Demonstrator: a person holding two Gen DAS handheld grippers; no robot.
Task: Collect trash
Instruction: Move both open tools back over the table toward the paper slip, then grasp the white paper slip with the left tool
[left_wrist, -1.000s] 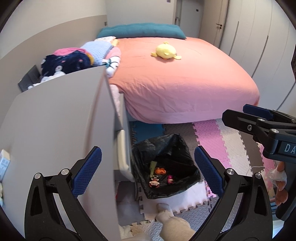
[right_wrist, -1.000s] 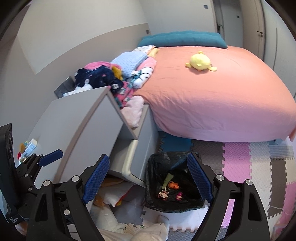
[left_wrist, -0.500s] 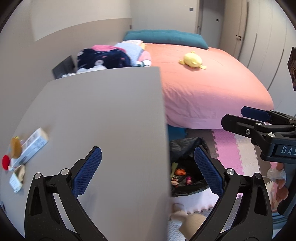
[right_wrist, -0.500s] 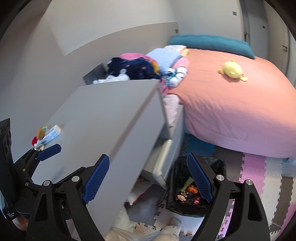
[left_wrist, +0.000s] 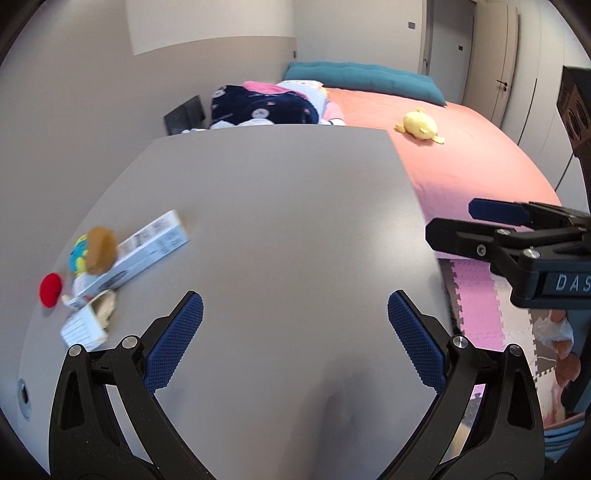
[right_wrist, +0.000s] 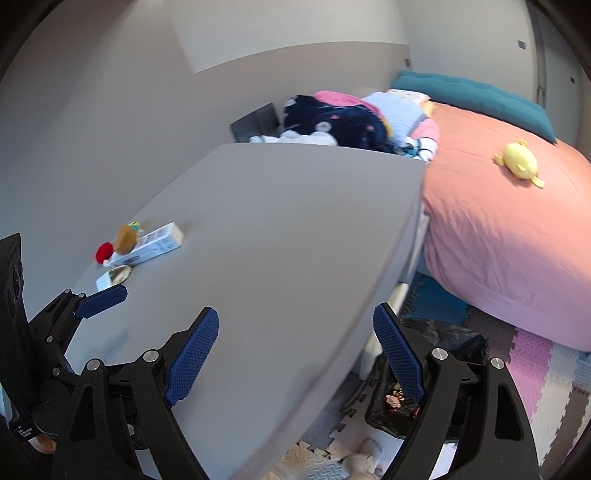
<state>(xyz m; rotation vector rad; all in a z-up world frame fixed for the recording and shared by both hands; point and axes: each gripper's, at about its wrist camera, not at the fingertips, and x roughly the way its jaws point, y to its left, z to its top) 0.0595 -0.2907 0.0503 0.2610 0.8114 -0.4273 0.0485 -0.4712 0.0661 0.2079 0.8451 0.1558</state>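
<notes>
On the grey dresser top a small heap of litter lies at the left: a long white carton, a brown and yellow toy-like piece, a red ball and a small lined box. The same carton shows in the right wrist view. My left gripper hovers open over the bare dresser top, right of the heap. My right gripper is open over the dresser's right edge. The black-lined trash bin stands on the floor below, with scraps inside.
A bed with a pink cover and a yellow plush fills the right side. Clothes are piled behind the dresser. Foam floor tiles lie by the bed. An open drawer front juts out beside the bin.
Both views have swung left, from the bin on the floor to the dresser top. The litter heap has come into sight at the left. Both grippers stayed open.
</notes>
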